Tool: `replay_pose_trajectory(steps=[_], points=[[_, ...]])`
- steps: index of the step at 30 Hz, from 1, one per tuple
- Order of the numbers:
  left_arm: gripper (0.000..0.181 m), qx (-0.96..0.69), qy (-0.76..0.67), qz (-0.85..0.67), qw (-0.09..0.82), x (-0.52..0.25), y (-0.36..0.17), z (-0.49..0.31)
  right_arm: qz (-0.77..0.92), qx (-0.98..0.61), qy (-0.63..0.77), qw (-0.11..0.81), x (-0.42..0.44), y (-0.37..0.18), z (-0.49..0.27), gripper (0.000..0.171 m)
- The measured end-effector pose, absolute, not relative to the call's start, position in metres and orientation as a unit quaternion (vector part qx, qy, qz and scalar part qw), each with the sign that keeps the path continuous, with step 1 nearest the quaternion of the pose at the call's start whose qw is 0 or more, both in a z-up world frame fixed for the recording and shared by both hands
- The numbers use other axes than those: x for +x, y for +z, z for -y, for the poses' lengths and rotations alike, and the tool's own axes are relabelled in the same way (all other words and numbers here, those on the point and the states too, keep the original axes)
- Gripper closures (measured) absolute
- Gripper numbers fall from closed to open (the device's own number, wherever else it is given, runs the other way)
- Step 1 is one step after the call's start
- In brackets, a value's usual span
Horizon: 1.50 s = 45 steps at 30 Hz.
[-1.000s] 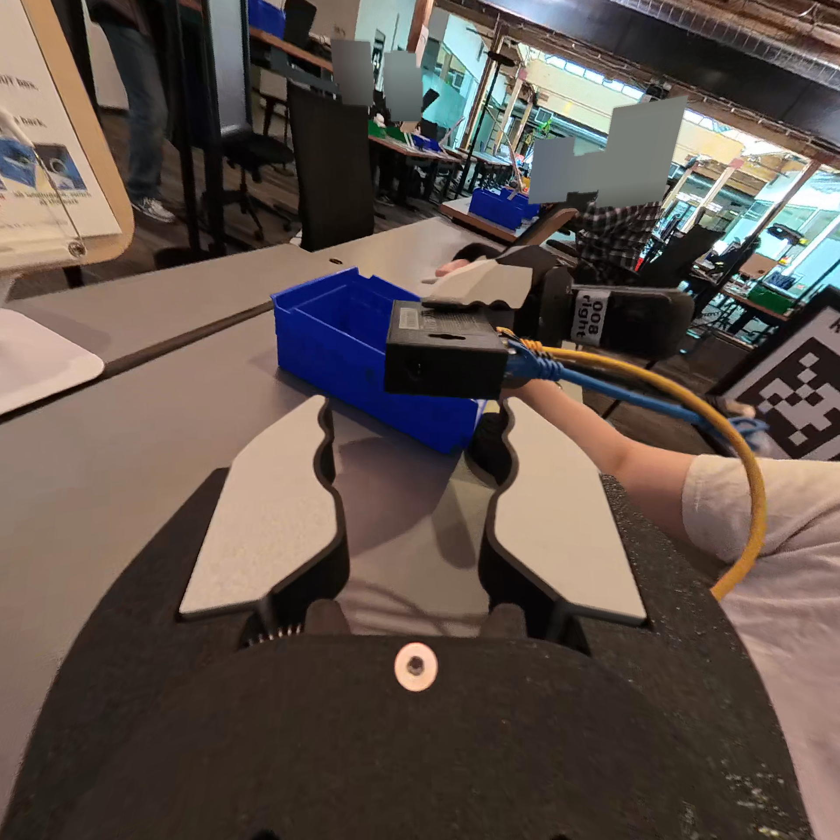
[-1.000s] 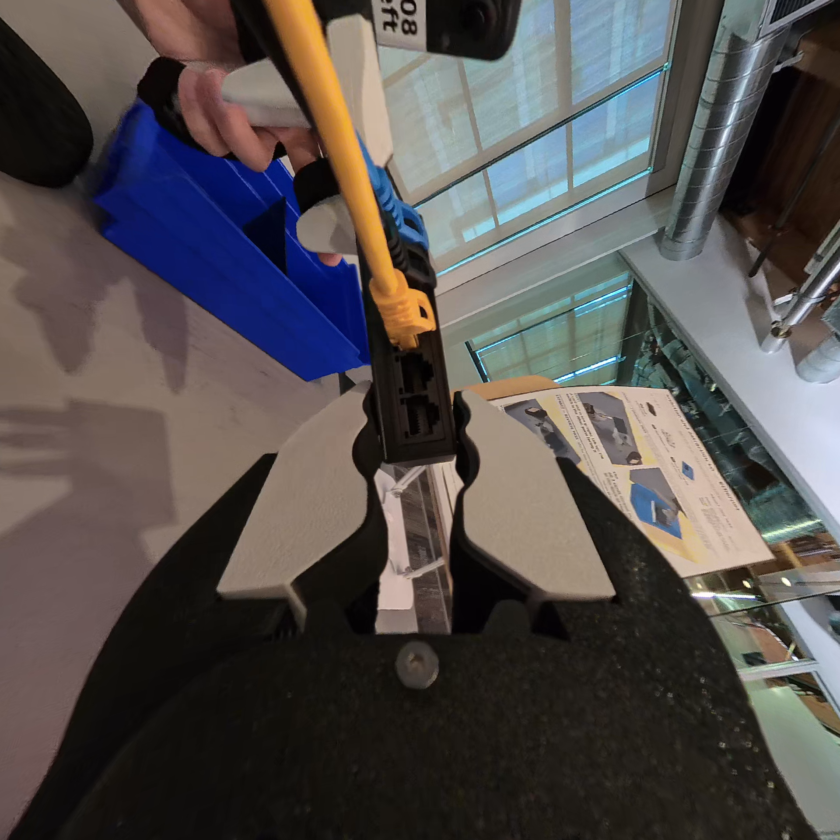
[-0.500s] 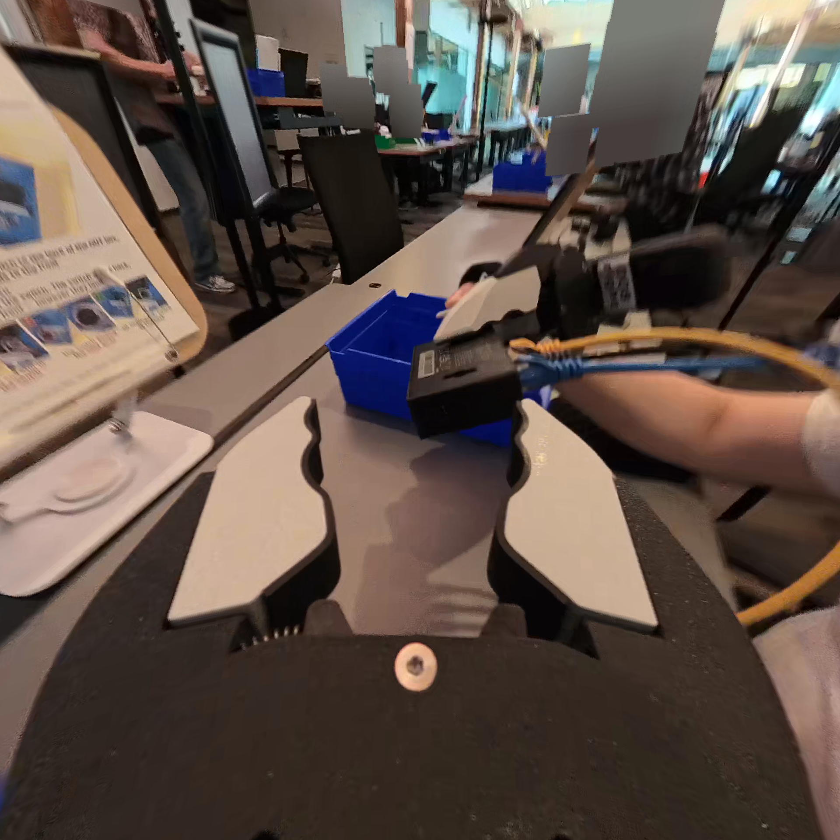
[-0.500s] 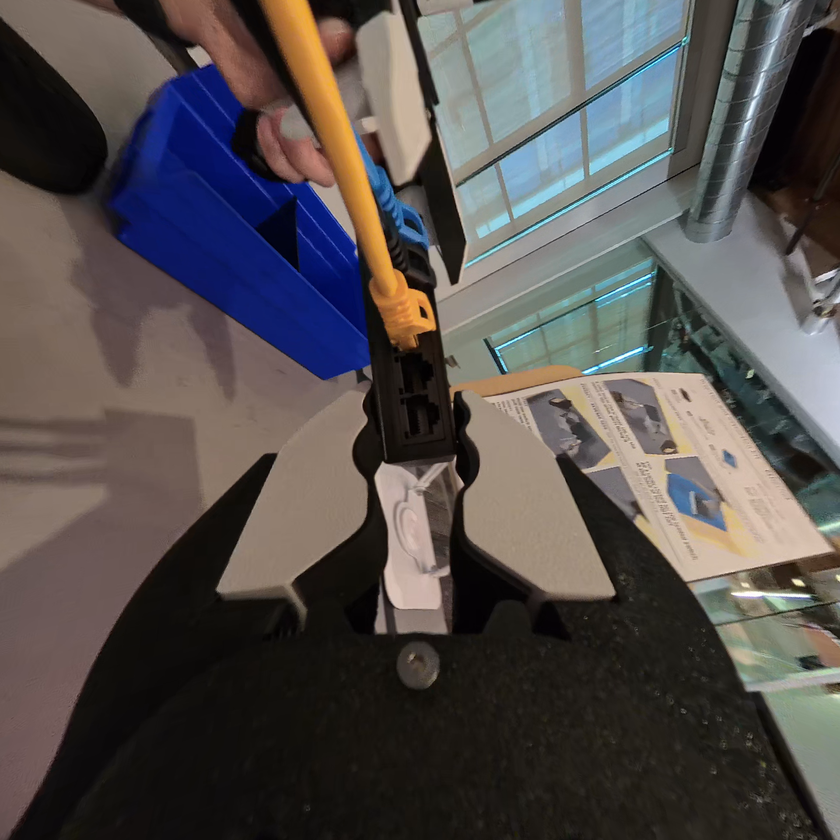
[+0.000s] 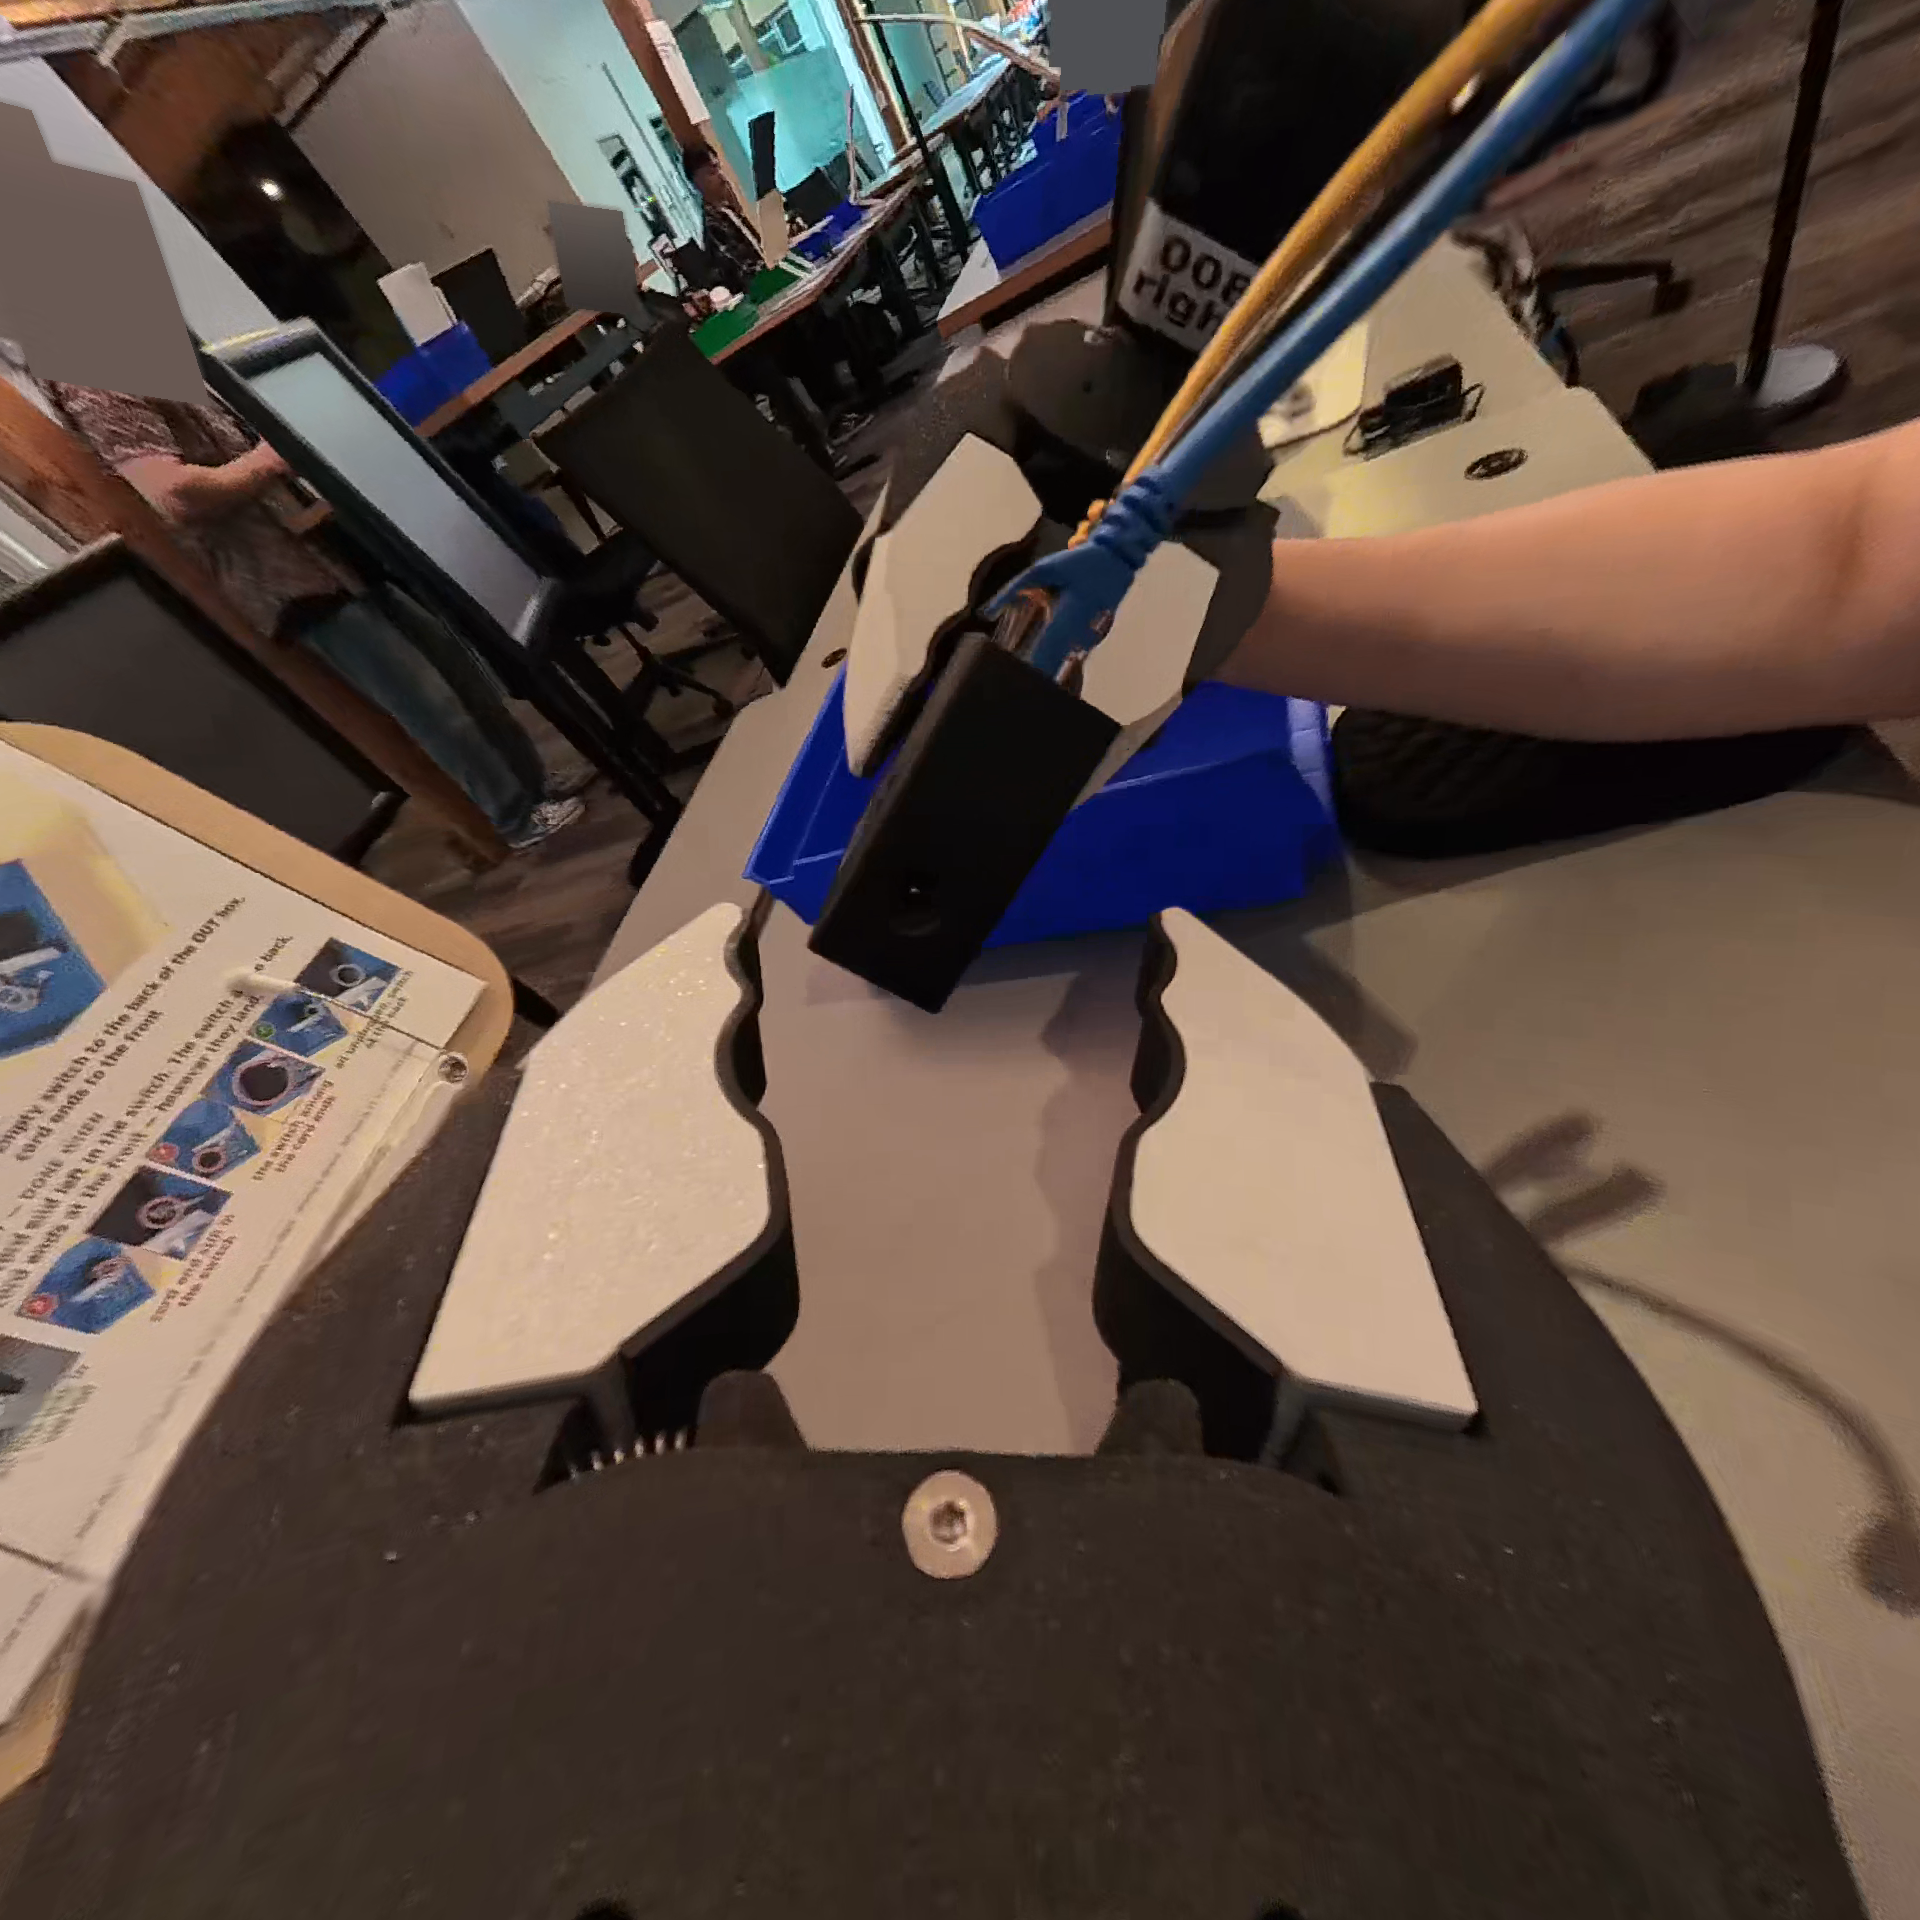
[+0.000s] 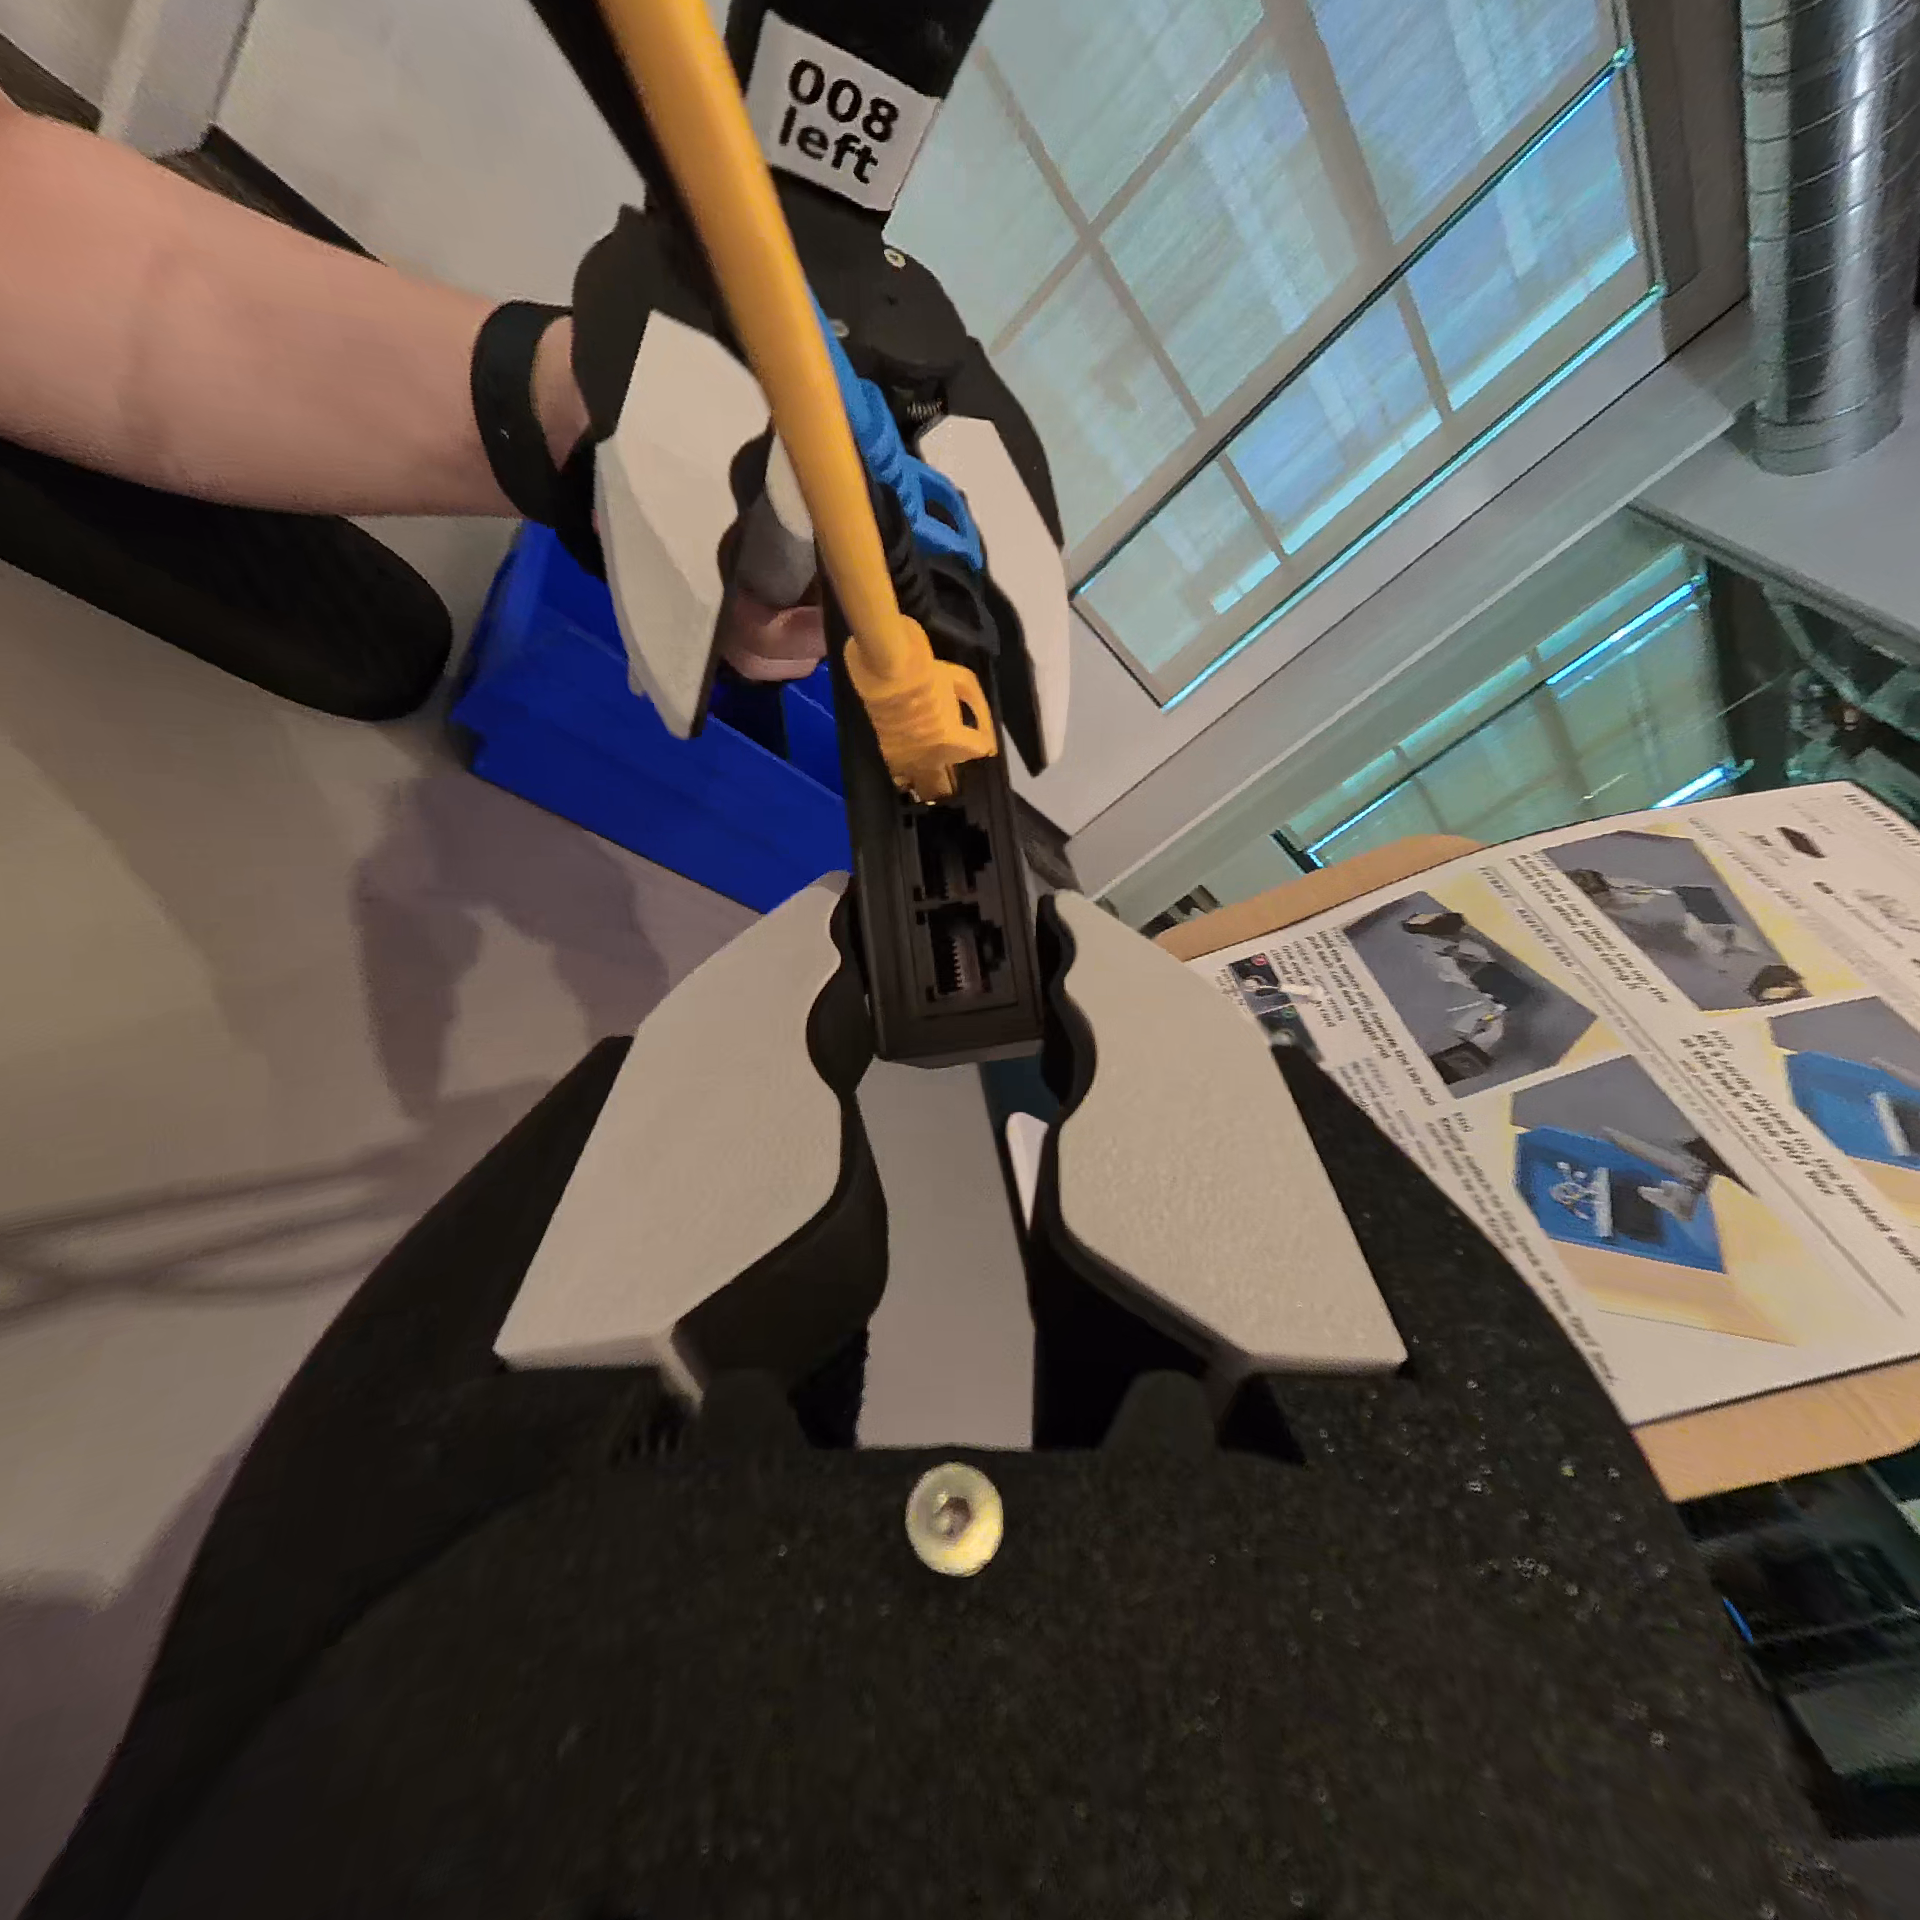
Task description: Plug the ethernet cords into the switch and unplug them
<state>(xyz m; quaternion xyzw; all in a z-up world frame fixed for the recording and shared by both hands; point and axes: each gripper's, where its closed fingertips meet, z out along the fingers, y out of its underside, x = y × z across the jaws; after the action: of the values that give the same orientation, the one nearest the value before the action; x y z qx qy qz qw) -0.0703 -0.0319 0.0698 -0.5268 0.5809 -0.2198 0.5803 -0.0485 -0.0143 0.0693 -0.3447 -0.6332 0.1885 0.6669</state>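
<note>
A grey table [image 5: 1558, 1091] fills the foreground of an open workshop. Past its far edge stand a black chair [image 5: 707, 499] and a dark monitor [image 5: 384, 468] on a stand, on a dark wood floor [image 5: 540, 883]. Rows of desks [image 5: 831, 260] with blue bins [image 5: 1039, 197] run back toward pale, daylit walls. At the table's left edge a printed sheet [image 5: 156, 1143] lies on a tan board. Opposite, large gridded windows [image 6: 1351, 312] admit blue-green daylight, with a silver duct [image 6: 1829, 208] beside them.
</note>
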Motion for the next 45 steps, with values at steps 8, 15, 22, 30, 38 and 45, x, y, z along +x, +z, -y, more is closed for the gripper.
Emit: replay_pose_trajectory(steps=[8, 15, 22, 30, 38, 45], points=[[0.128, -0.501, -0.225, -0.593, 0.588, -0.070, 0.064, 0.040, 0.654, -0.358, 0.204, 0.635, -0.058, 0.048, 0.015, 0.143], [0.141, -0.474, -0.182, -0.612, 0.607, -0.069, 0.052, 0.039, 0.663, -0.362, 0.231, 0.613, -0.067, 0.039, 0.023, 0.143], [0.152, -0.436, -0.121, -0.625, 0.637, -0.069, 0.050, 0.038, 0.663, -0.362, 0.248, 0.606, -0.067, 0.040, 0.028, 0.143], [0.153, -0.447, -0.124, -0.635, 0.618, -0.066, 0.042, 0.040, 0.676, -0.370, 0.239, 0.590, -0.068, 0.032, 0.027, 0.143], [0.152, -0.458, -0.117, -0.642, 0.604, -0.066, 0.032, 0.033, 0.679, -0.373, 0.244, 0.583, -0.070, 0.027, 0.027, 0.143], [0.152, -0.462, -0.105, -0.641, 0.603, -0.066, 0.030, 0.032, 0.682, -0.377, 0.236, 0.580, -0.069, 0.027, 0.027, 0.143]])
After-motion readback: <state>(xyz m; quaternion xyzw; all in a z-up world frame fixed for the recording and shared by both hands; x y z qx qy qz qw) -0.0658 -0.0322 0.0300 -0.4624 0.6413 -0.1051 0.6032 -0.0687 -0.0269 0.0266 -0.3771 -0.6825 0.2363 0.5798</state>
